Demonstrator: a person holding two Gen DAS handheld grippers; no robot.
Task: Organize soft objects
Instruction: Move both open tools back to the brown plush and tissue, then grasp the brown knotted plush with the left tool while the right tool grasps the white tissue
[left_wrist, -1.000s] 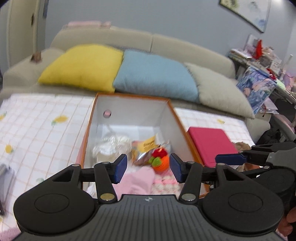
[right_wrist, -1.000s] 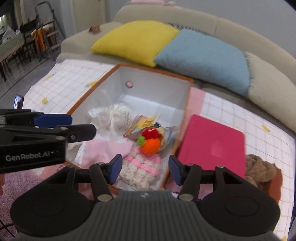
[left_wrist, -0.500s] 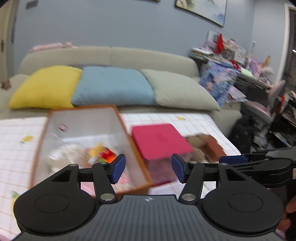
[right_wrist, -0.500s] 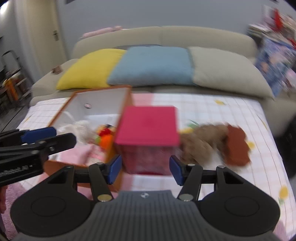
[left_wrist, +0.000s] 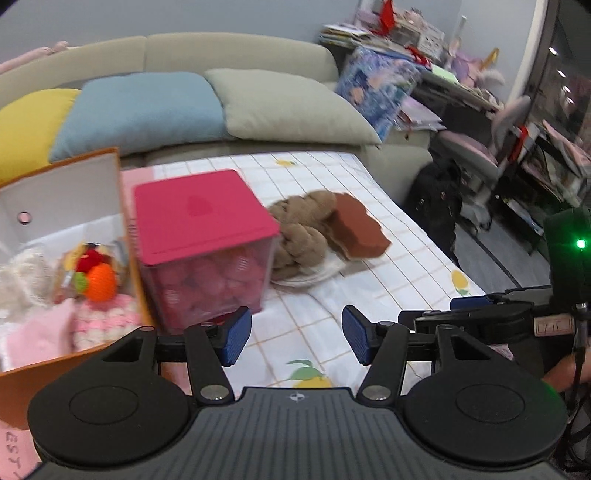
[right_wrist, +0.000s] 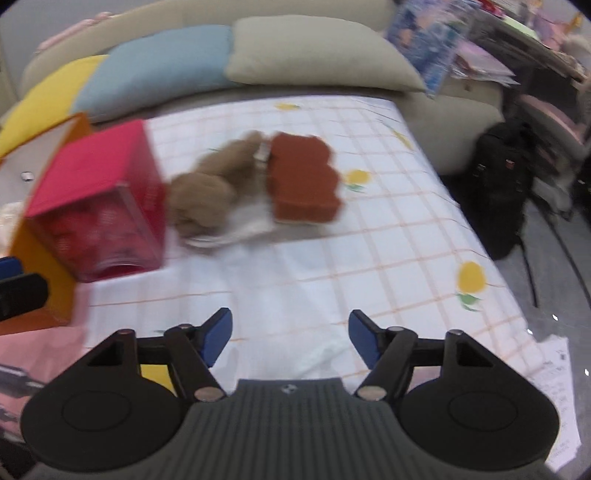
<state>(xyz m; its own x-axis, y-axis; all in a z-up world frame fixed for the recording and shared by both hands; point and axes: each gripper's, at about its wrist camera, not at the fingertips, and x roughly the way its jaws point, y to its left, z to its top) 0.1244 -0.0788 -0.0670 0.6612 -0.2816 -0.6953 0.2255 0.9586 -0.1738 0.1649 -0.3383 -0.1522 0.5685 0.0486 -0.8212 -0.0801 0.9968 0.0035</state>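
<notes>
Going left to right: the orange box (left_wrist: 55, 354) is being used as the drop-off bin, so it's sitting open-topped at the far left with soft stuff already piled in, like the crocheted orange toy (left_wrist: 99, 282) and some pink knit bits. Just beside it, touching or nearly so, the pink-lidded container (left_wrist: 201, 243) is being kept shut, and it looks stuffed with pink things.

Next over, the brown plush (right_wrist: 207, 192) and the rust-brown pad (right_wrist: 303, 177) are still being left out on the checked sheet (right_wrist: 332, 266), lying against each other. Those are probably what's being gone for next, since they're the only loose soft things in view.

The left gripper (left_wrist: 295, 338) is being held over bare sheet near the container's front corner, jaws apart, nothing between them. The right gripper (right_wrist: 290, 338) is being aimed down at the sheet short of the plush, and its jaws have just been opening wider, nothing between them either. That's likely prep for a fat, squishy grab.

Right-wrist view is pretty blurred, so finer detail on the plush can't be made out.
</notes>
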